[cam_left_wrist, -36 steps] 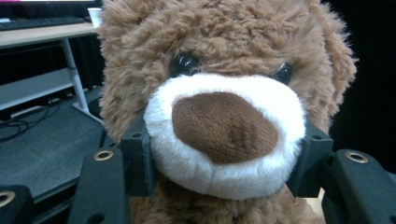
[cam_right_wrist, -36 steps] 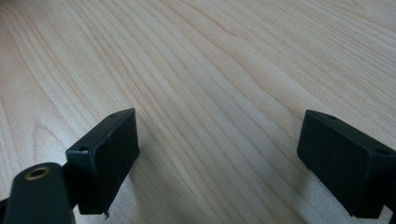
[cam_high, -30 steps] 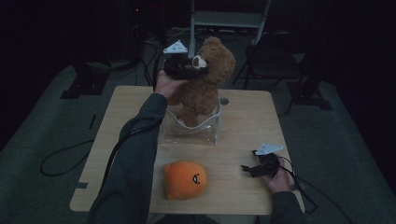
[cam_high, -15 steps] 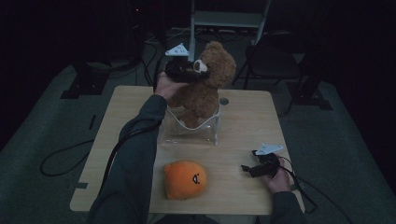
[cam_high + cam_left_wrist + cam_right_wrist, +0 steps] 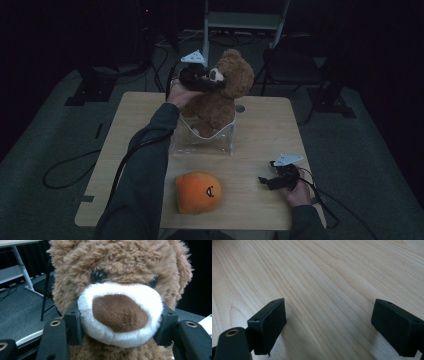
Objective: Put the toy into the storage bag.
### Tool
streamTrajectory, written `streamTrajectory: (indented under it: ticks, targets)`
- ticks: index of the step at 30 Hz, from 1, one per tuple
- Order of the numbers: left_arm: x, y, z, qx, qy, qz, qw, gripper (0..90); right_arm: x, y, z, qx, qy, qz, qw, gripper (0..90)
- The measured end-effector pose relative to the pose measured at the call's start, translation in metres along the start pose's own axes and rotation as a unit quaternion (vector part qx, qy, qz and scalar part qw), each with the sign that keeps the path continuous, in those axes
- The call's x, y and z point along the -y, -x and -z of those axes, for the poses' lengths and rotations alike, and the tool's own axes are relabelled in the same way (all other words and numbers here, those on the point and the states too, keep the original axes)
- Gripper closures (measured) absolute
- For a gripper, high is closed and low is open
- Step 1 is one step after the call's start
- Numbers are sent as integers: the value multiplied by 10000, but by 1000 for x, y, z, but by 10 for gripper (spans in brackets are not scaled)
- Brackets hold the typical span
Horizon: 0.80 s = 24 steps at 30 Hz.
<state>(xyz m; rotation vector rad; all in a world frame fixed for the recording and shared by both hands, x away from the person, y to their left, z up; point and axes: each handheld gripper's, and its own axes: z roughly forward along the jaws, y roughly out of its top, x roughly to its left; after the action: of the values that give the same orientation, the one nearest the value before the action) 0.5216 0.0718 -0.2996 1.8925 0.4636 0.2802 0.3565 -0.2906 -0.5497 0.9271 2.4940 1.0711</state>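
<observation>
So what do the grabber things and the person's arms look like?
Each gripper, left and right, is black, with a pale grey three-cornered plate on top. Up close, the jaws are chunky black arms with brass-coloured rings, ending in blocky black pads. A black cable trails from the left one along a dark grey-green long sleeve; another runs off from the right one.

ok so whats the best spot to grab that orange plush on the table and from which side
Probably from straight above, jaws across the middle of the orange plush. It lies alone as a low rounded mound on the table, with room all round, and looks soft enough to squash into a grip. The right gripper, open beside it, is the nearer one.
</observation>
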Motion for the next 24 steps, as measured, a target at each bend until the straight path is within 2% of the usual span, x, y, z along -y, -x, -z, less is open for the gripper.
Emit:
streamTrajectory:
  ticks: [24]
  targets:
    - [9, -1, -2, 97, -242, -16, 9997, 393, 0, 0, 0, 3, 1, 3, 10000, 119]
